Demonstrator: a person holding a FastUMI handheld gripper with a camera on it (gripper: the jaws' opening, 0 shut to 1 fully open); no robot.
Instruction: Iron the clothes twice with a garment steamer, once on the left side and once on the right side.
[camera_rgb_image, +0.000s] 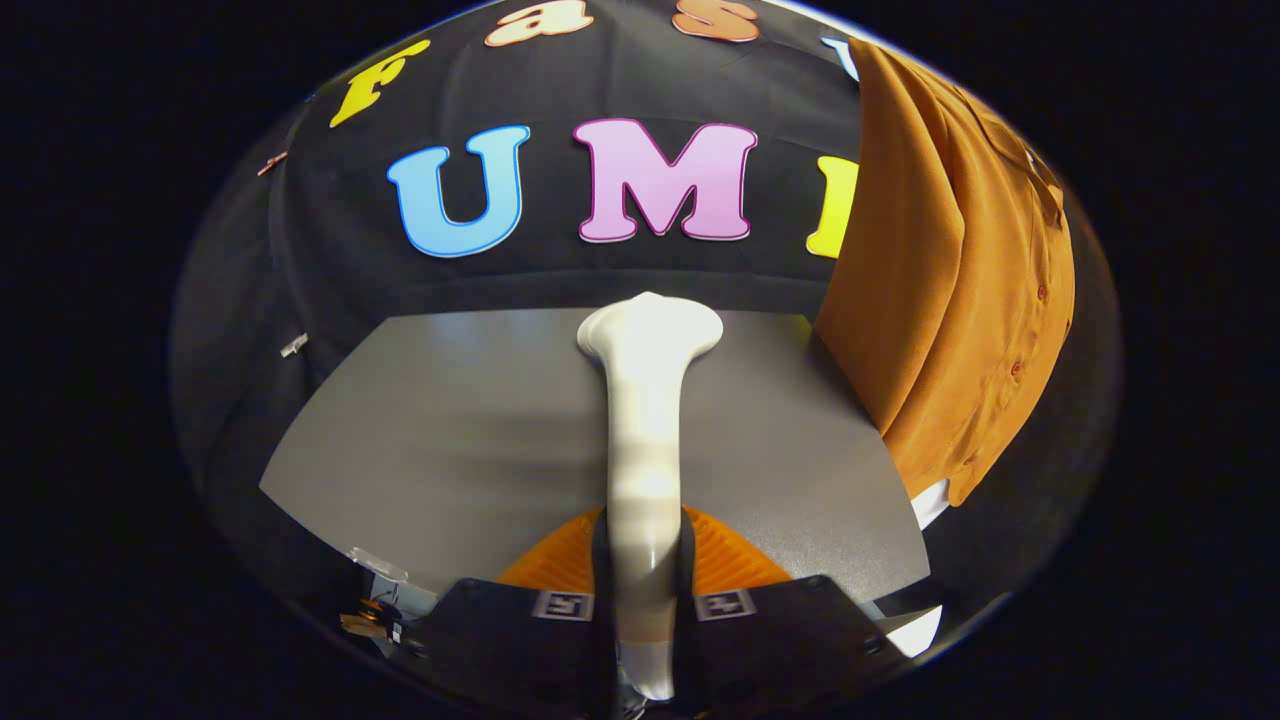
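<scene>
A white garment steamer (645, 420) runs straight ahead from between my fingers, its wide head (650, 330) at the far end, over the grey table (450, 440). My gripper (645, 560) is shut on the steamer's handle, one finger pressing each side. An orange buttoned shirt (950, 290) hangs to the right, beyond and beside the steamer's head, clear of it. The shirt's lower hem ends near the table's right corner.
The grey table stretches ahead to the black cloth wall (330, 280). Something white (930, 505) shows below the shirt's hem at the table's right edge. Small clutter (375, 600) lies at the near left corner.
</scene>
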